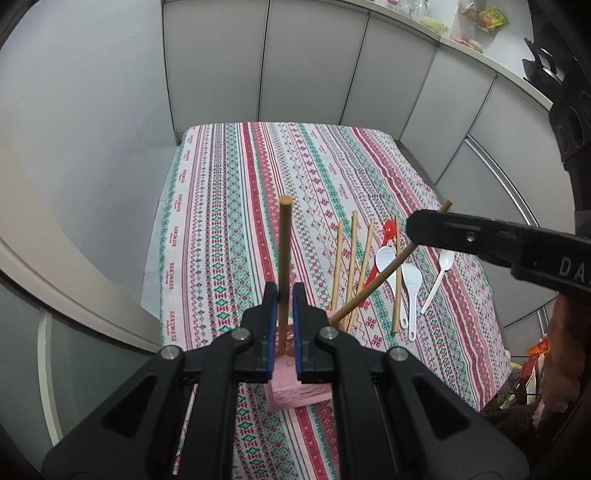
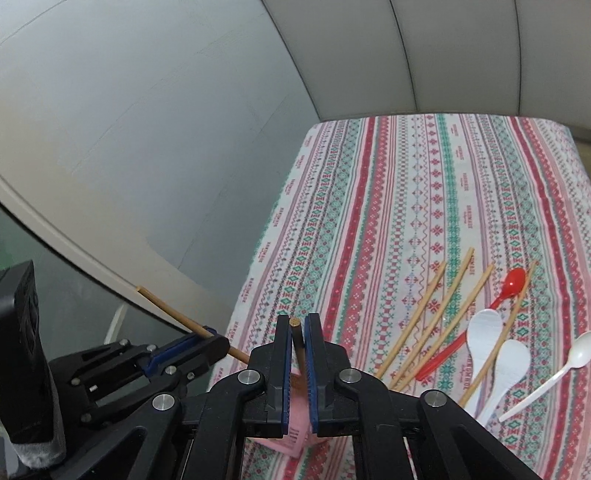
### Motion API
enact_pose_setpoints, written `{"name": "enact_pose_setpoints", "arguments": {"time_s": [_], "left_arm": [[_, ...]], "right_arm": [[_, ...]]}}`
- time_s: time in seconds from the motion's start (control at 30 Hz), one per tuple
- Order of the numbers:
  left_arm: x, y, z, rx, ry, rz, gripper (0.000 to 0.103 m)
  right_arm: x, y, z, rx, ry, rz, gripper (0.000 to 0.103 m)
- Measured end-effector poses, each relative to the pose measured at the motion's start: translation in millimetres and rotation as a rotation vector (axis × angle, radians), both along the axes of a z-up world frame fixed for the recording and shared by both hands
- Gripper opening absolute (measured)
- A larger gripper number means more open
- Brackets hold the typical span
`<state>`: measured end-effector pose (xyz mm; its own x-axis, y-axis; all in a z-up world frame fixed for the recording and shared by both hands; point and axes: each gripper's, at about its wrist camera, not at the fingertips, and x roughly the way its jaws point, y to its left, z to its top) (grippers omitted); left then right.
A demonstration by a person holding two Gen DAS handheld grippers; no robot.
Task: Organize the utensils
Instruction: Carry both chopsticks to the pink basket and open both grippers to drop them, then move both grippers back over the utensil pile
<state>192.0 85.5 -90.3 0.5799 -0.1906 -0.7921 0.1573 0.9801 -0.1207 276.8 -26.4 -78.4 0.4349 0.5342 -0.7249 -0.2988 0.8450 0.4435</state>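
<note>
My left gripper [image 1: 284, 291] is shut on a wooden chopstick [image 1: 285, 240] that stands upright over a pink holder box [image 1: 295, 395]. My right gripper [image 1: 415, 225] comes in from the right, shut on a second chopstick [image 1: 384, 271] that slants down to the box's rim. In the right wrist view that chopstick's end [image 2: 294, 322] shows between the blue pads of the right gripper [image 2: 295, 321], with the pink box [image 2: 291, 445] below. The left gripper [image 2: 218, 341] is at the left. Several loose chopsticks [image 1: 351, 266], a red spoon [image 1: 389, 230], two white rice paddles [image 1: 384, 258] and a white spoon [image 1: 445, 262] lie on the cloth.
A patterned tablecloth [image 1: 229, 221] covers the table, which stands in a corner of grey wall panels [image 1: 306, 55]. The table's left edge drops off close to the pink box. A counter with packets [image 1: 484, 16] runs along the far right.
</note>
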Motion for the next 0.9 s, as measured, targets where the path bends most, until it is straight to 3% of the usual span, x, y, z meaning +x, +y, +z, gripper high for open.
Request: {"name": "enact_pose_setpoints", "arguments": {"time_s": [0.13,0.27,0.5,0.73,0.9], "left_arm": [[0,0,6,-0.047,-0.030,-0.007,0.025],[-6,-1,16,-0.055,-0.065,-0.006,0.039],[-23,2,39,-0.072,-0.094,0.012,0.057],[-43,4,56,-0.070,-0.113,0.028,0.063],[-58,-11,60,-0.040,-0.119,-0.038,0.070]], "right_arm": [[6,-8,-1,0.054,0.006,-0.034,0.013],[6,-21,6,0.095,0.005,-0.063,0.033],[-8,-54,28,0.116,-0.044,-0.098,0.045],[-28,-87,34,0.100,-0.048,-0.132,0.056],[-38,-109,27,0.046,-0.023,-0.157,0.064]]}}
